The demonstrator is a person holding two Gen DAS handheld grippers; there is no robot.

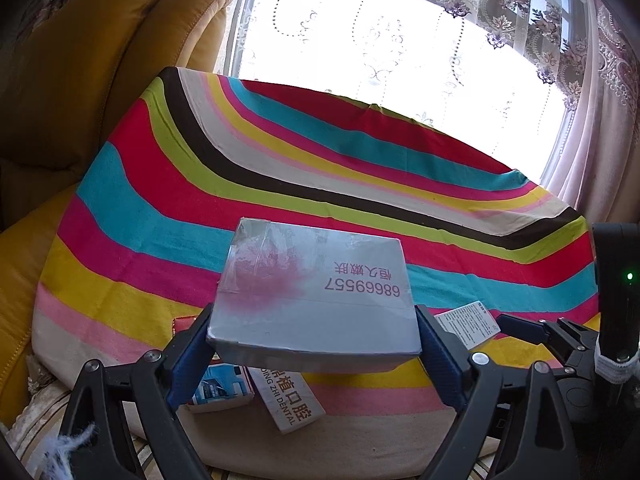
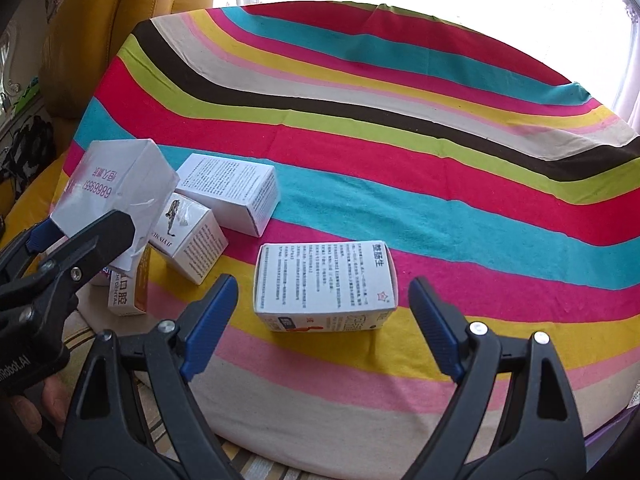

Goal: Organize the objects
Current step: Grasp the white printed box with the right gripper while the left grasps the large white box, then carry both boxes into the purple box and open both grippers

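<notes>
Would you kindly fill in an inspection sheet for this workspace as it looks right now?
Surface: striped cloth covering the table, lightly creased.
Job's things: grey box held up off the cloth; printed box lying alone; three small boxes clustered on the cloth, partly under the raised box.
Clutter: nothing seen.
Grippers: left gripper clamped on the grey box; right gripper open, either side of the printed box, not touching.
Cables: nothing seen.
Surroundings: yellow armchair, bright window with floral curtains.
</notes>
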